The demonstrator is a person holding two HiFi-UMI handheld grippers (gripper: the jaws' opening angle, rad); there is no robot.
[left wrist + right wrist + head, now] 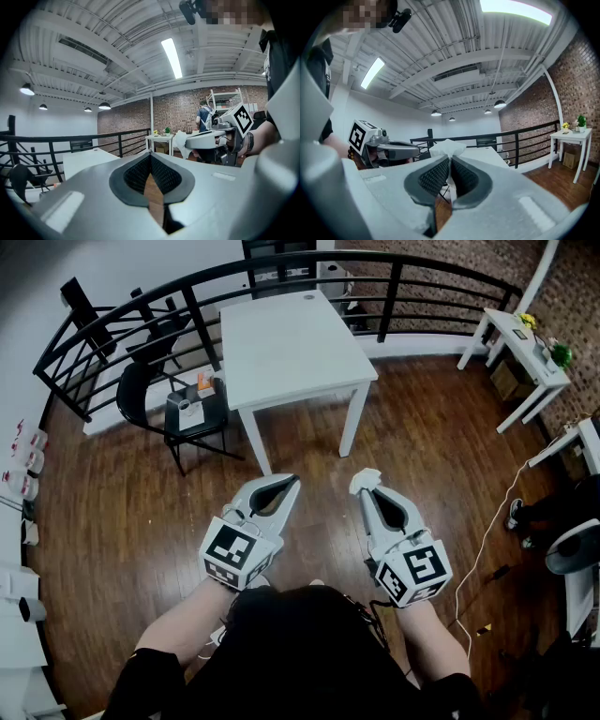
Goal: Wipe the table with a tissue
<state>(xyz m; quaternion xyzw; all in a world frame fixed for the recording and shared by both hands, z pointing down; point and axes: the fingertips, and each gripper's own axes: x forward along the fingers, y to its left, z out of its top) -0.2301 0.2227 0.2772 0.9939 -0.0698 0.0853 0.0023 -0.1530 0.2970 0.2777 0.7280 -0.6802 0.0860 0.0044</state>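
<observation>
Right gripper [365, 489] clamped on tissue [447, 148], pinch plain in right gripper view alone, left gripper [288, 484] closed, empty, table [291, 348] beyond

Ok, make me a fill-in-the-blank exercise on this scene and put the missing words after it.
1. The right gripper is shut on a white ____.
2. The left gripper is shut and holds ____.
3. Both grippers are held above the ____ floor, short of the table.

Missing words: tissue; nothing; wooden.
</observation>
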